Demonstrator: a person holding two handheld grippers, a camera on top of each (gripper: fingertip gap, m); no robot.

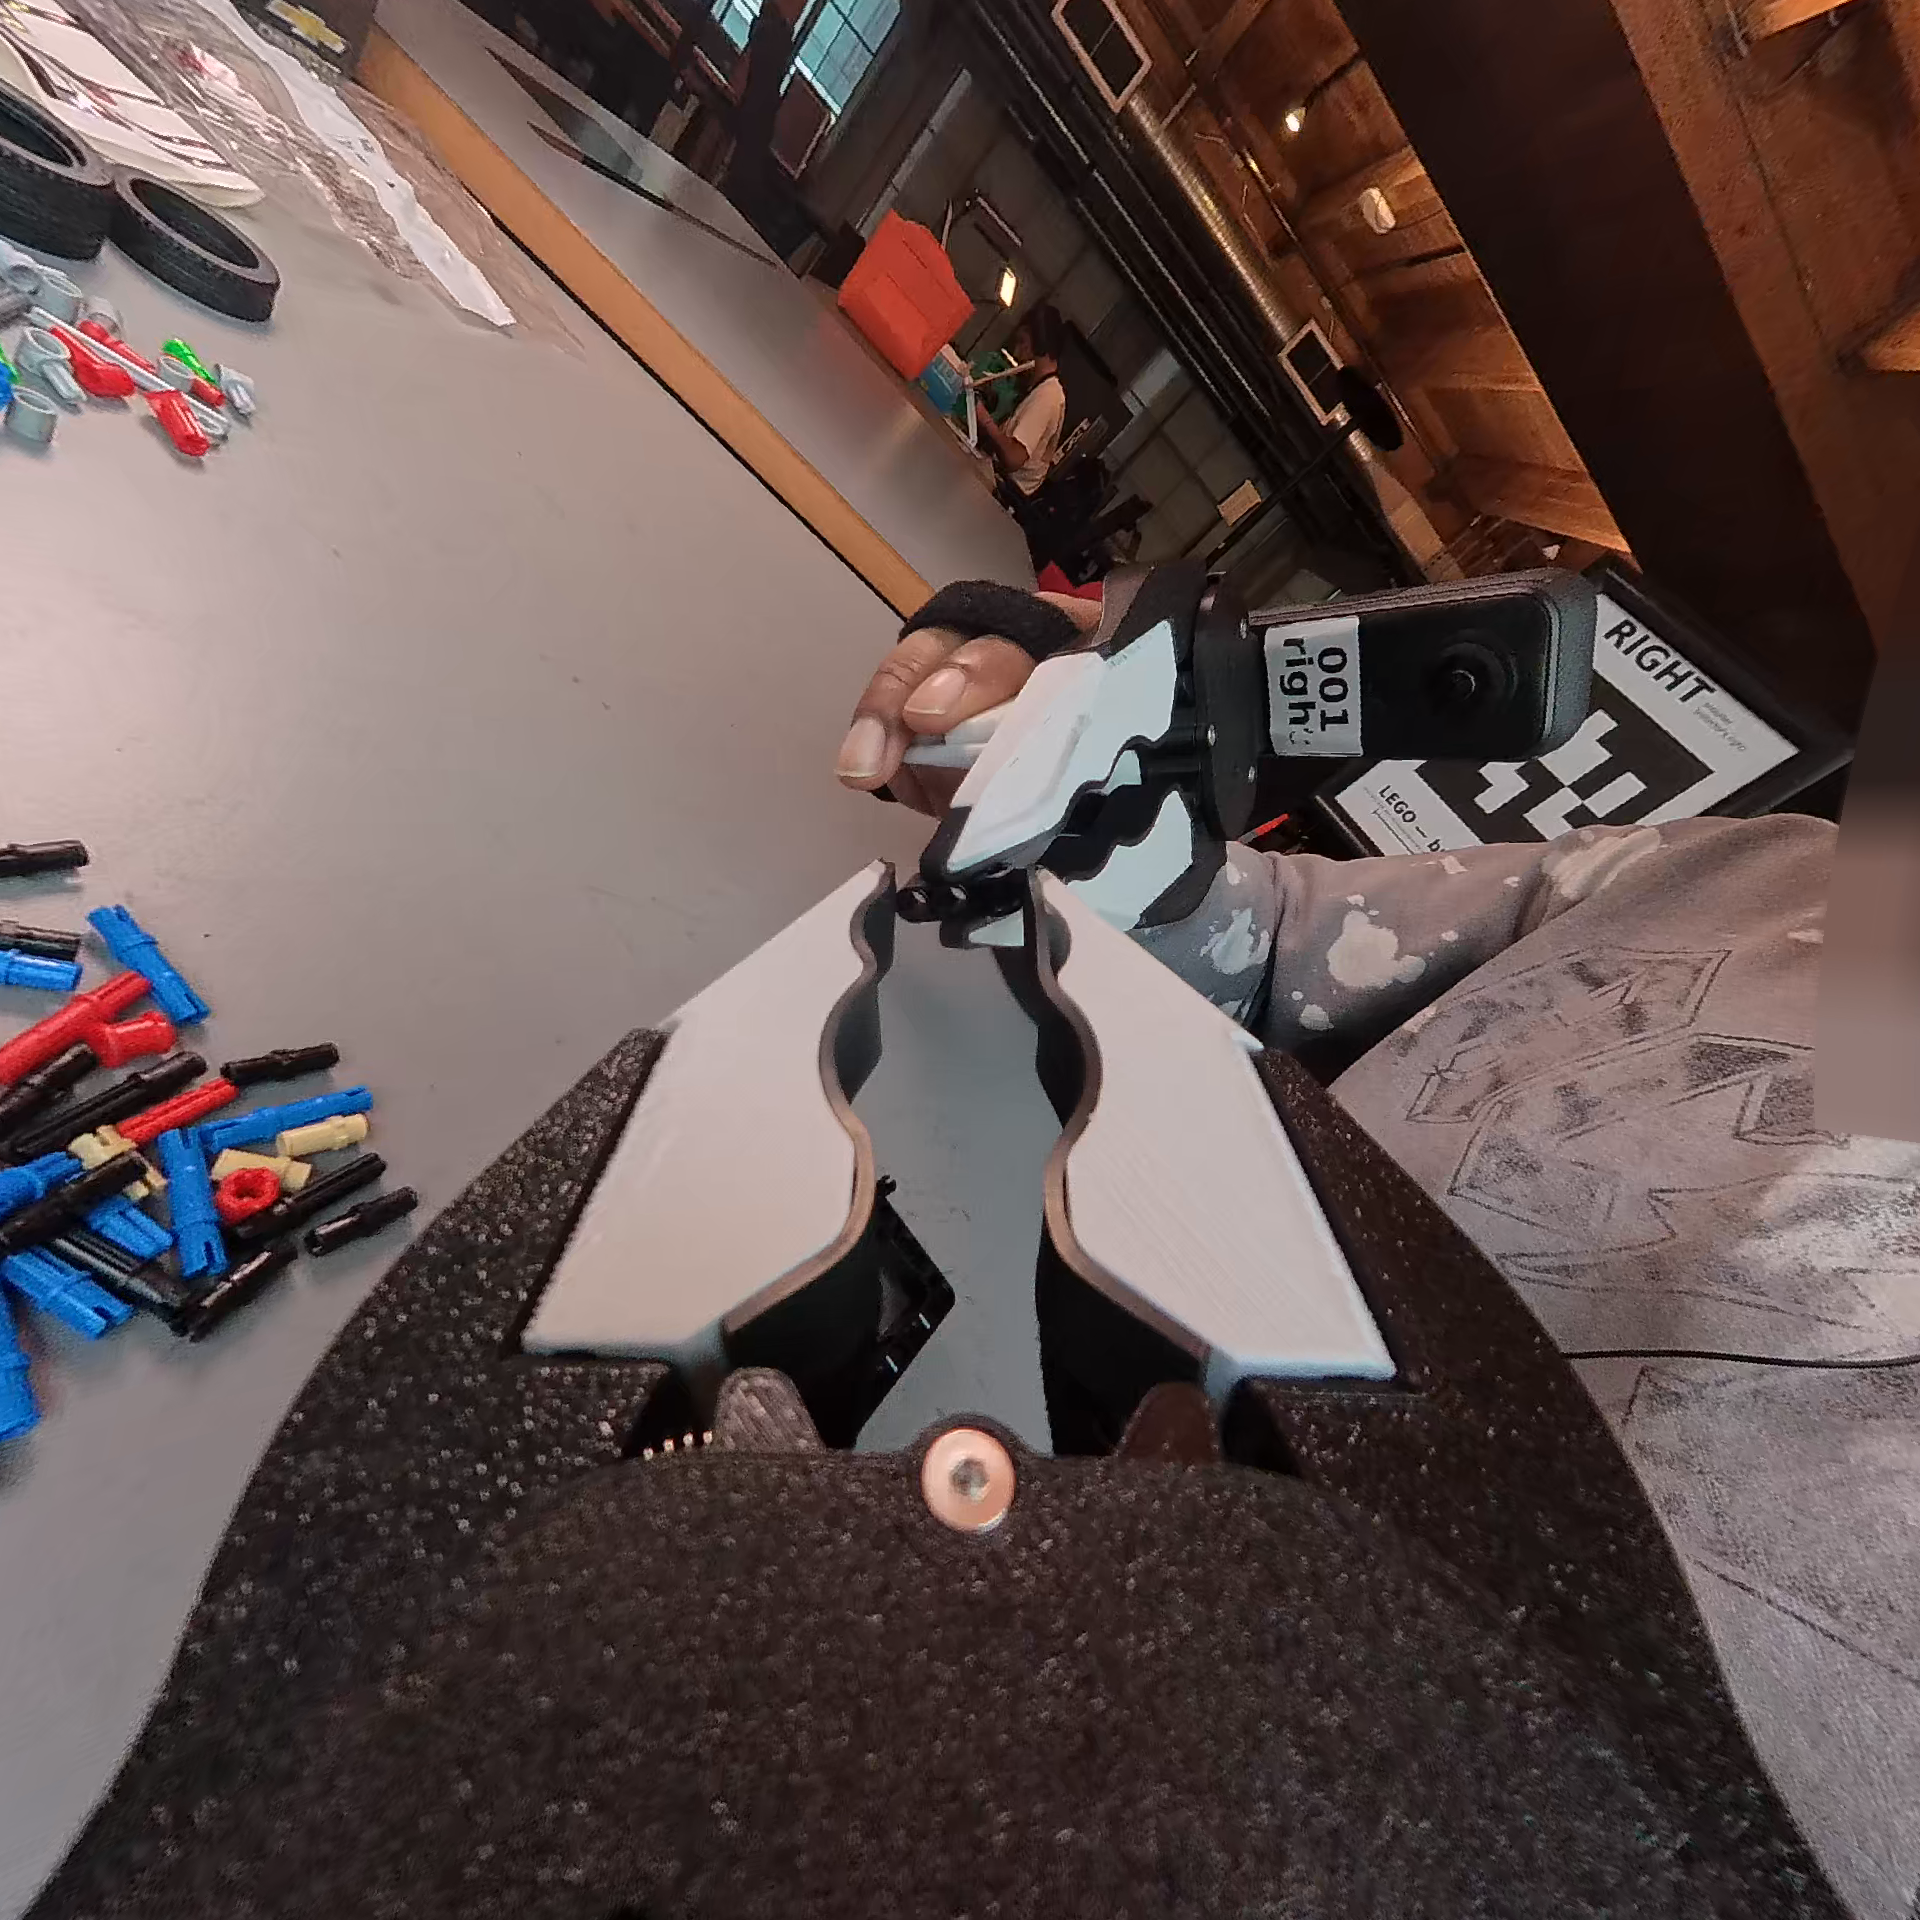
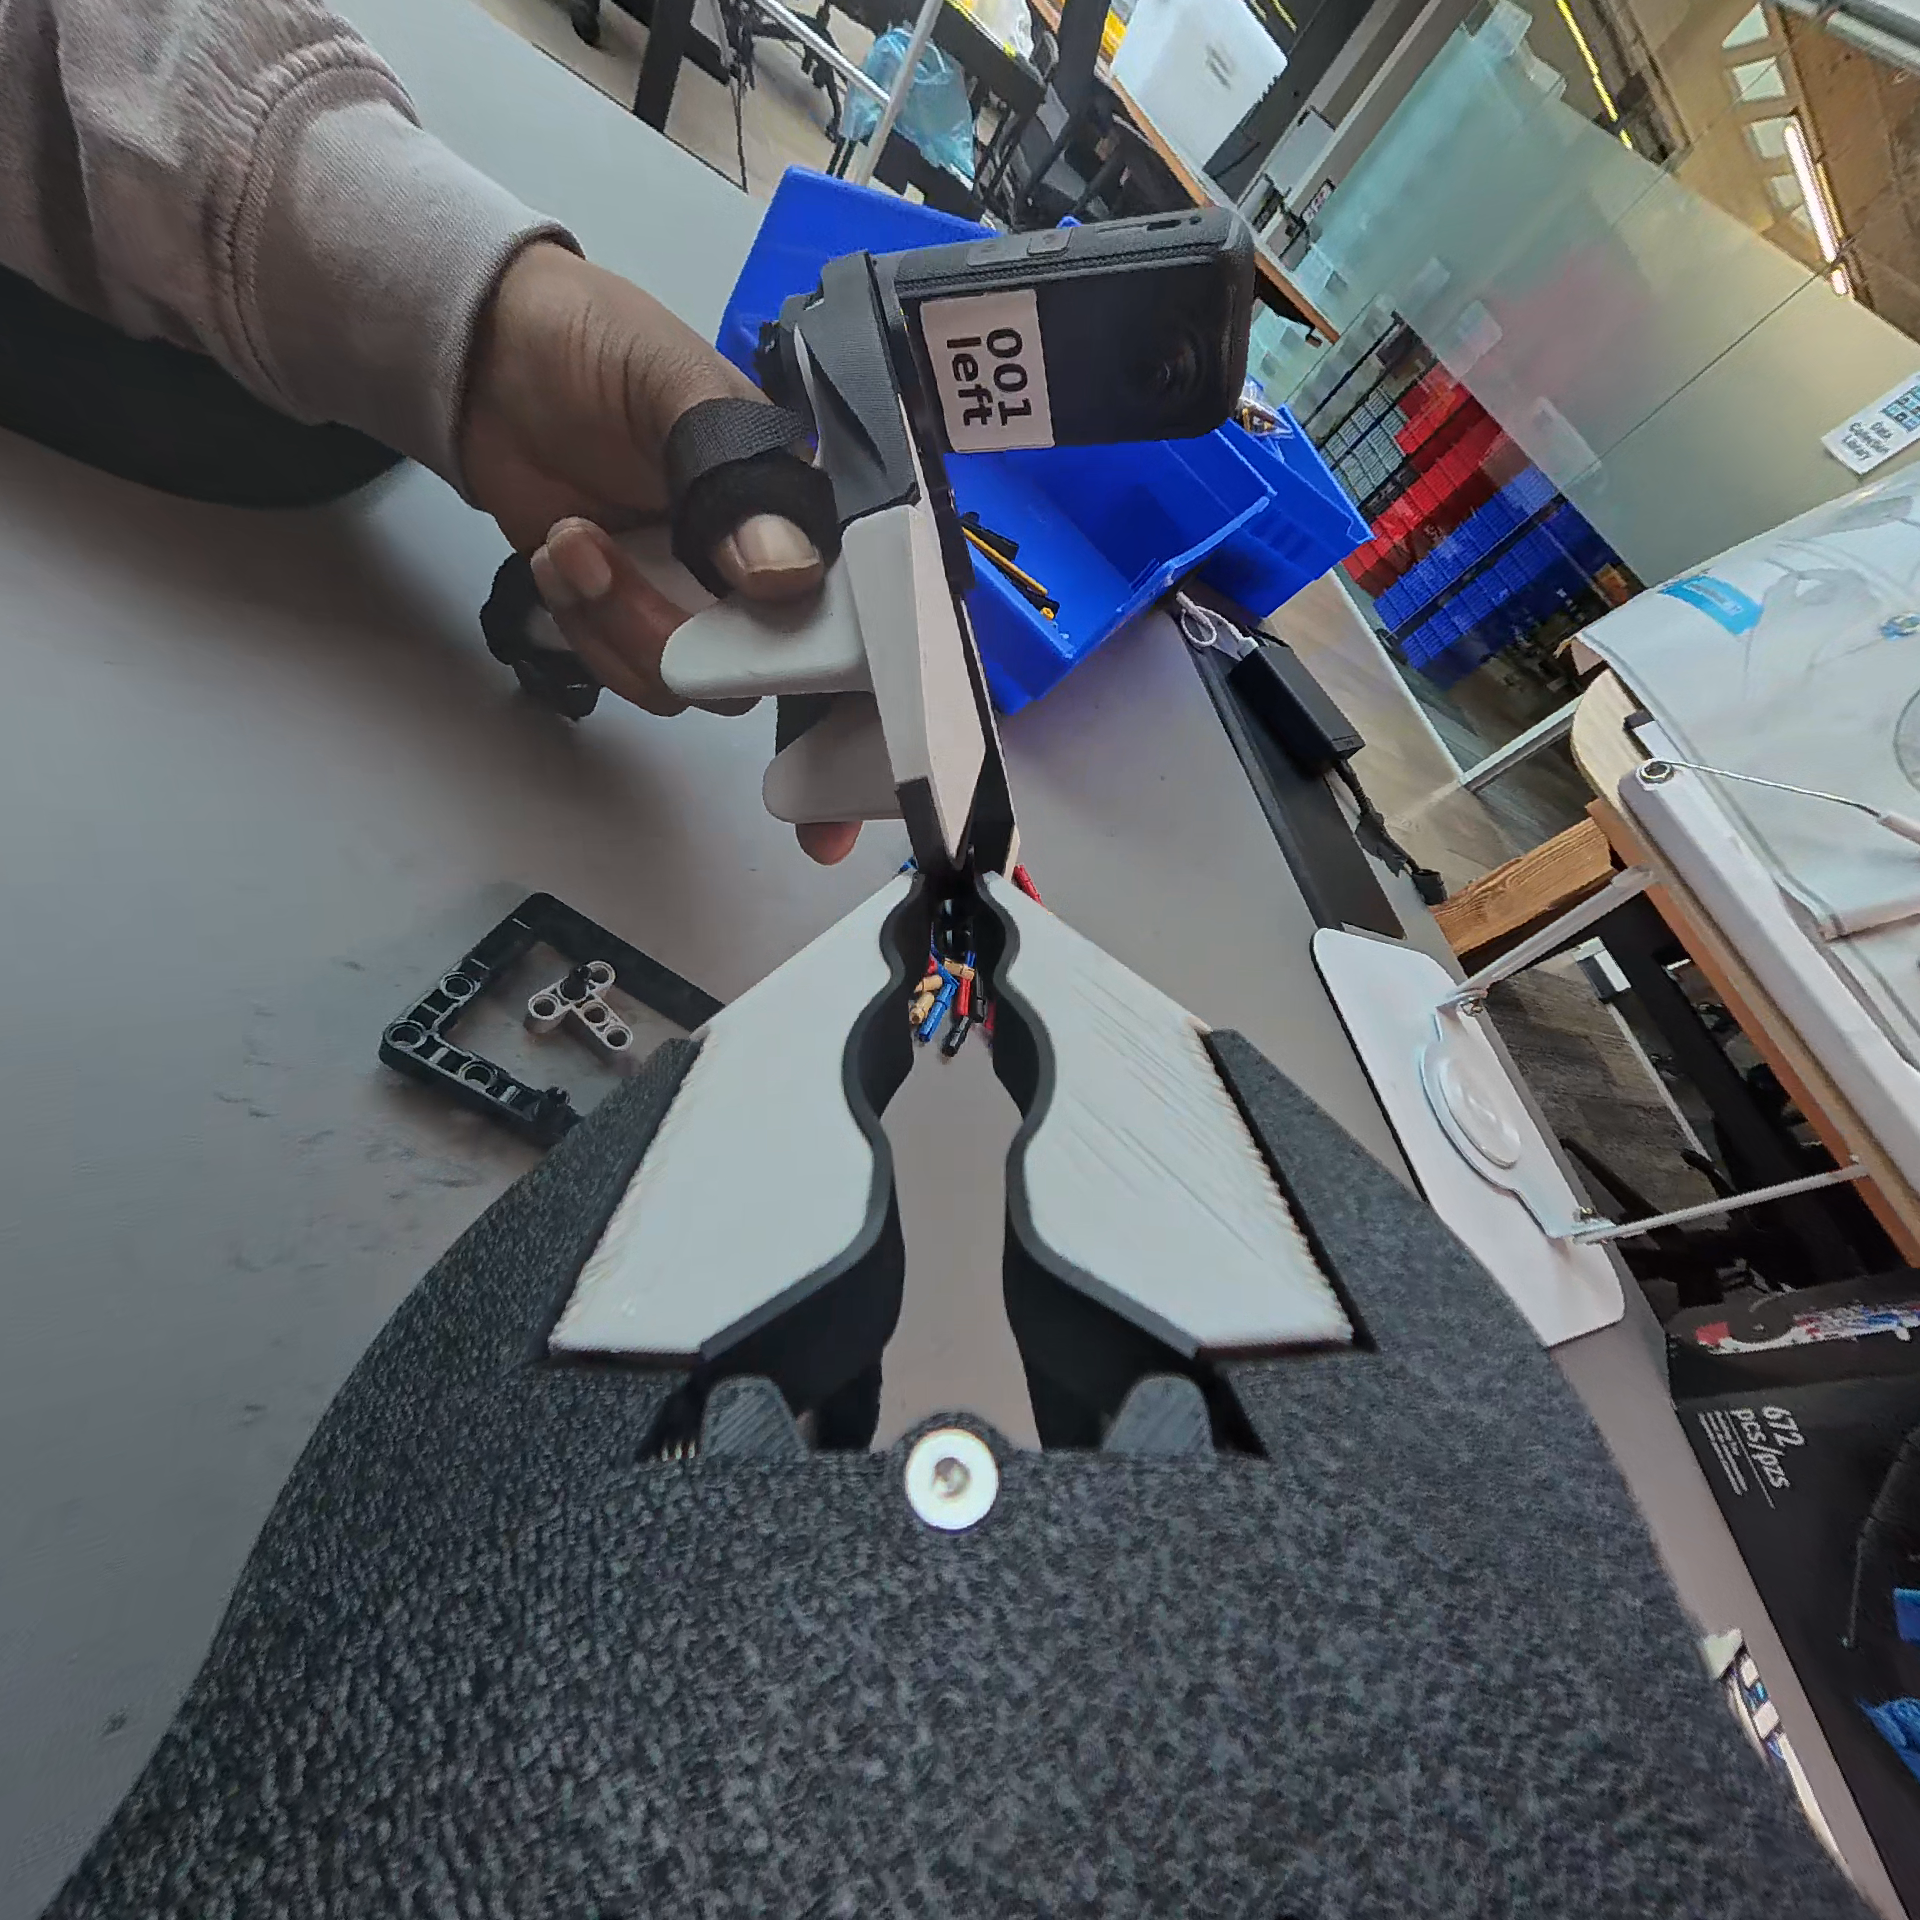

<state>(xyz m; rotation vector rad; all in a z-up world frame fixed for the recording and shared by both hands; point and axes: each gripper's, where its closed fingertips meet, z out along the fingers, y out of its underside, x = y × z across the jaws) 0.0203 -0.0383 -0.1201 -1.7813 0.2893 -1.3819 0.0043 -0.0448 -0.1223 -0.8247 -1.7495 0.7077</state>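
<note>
In the left wrist view my left gripper (image 1: 961,878) has its tips a small gap apart, with a small black part (image 1: 935,904) spanning that gap. The right gripper (image 1: 987,899), held by a hand (image 1: 914,686), comes in from the upper right and meets the same part. In the right wrist view my right gripper (image 2: 951,885) is nearly closed on something dark, and the left gripper (image 2: 971,857) points down into its tips. Both hover over the grey table (image 1: 520,675). How each grips the part is partly hidden.
A pile of blue, black and red pins (image 1: 156,1164) lies left. Grey and red connectors (image 1: 125,374) and black tyres (image 1: 197,249) lie farther back. A black frame (image 2: 436,1049) with a grey T-piece (image 2: 582,1003) lies left of the right gripper. A blue bin (image 2: 1091,520) stands behind. The tips of both grippers are at nearly the same place.
</note>
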